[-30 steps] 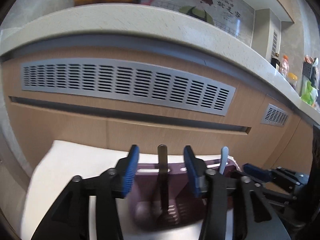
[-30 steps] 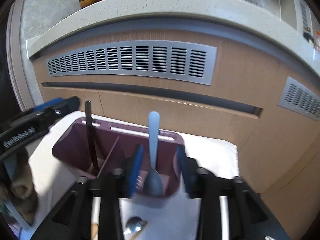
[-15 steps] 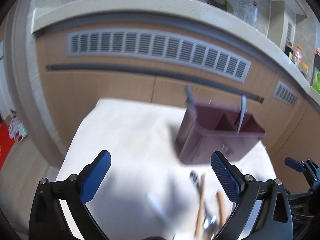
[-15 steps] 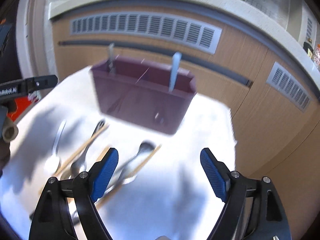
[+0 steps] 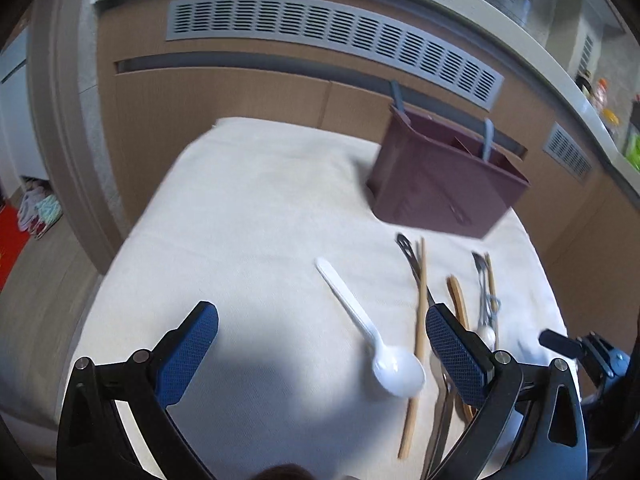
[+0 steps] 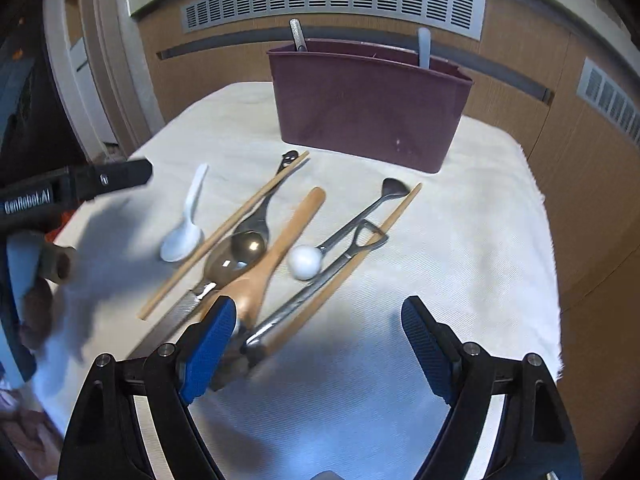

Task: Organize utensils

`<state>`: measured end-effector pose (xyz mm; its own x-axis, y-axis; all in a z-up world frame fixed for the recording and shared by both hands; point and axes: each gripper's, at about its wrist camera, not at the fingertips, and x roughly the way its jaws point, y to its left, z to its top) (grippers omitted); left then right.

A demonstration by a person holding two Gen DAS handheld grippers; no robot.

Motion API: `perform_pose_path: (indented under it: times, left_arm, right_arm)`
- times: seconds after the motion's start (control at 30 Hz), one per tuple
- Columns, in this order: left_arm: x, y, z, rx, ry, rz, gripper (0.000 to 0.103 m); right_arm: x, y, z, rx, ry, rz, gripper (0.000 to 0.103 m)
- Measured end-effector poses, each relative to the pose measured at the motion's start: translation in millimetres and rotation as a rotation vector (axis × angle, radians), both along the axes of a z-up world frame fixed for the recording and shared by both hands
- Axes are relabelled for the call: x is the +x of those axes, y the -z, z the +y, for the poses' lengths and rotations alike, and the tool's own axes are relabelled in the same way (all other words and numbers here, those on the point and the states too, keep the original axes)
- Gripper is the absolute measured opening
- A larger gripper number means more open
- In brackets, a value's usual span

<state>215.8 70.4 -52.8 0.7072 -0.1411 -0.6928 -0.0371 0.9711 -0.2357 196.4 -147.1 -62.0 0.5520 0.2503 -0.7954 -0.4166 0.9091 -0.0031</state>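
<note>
Now both hands reach for the next pick: left gripper (image 5: 320, 354) and right gripper (image 6: 316, 340) jaws, just opened wide, hold nothing; the white spoon (image 5: 370, 330) needs closing on next.

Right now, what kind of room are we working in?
Most likely a home kitchen: a pale stone-look countertop runs over wood-look cabinet fronts with grey vent grilles, and a maroon utensil caddy stands on the cloth.
</note>
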Motion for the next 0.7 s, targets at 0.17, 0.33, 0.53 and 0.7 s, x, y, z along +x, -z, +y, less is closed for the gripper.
perform_pose_path:
  times: [0.17, 0.33, 0.53, 0.7]
  left_arm:
    - [-3.6, 3.5, -8.0, -0.017, 0.06, 0.012, 0.103]
    - [-7.1, -0.1, -9.4, -0.005, 0.046, -0.027, 0.103]
    - [-13.8, -2.2, -24.4, 0.039, 0.118, -0.036, 0.103]
    - [-28.6, -2.1, -47.8, 0.082, 0.217, -0.047, 0.103]
  right_arm:
    - [5.0, 8.6, 4.6, -0.036, 0.034, 0.008, 0.082]
    - [21.2, 17.9, -1.1, -0.027, 0.108, 0.061, 0.08]
    - [19.2, 21.0, -13.2, -0.088, 0.133, 0.045, 0.079]
    - [10.3, 19.3, -36.7, -0.104, 0.184, -0.002, 0.079]
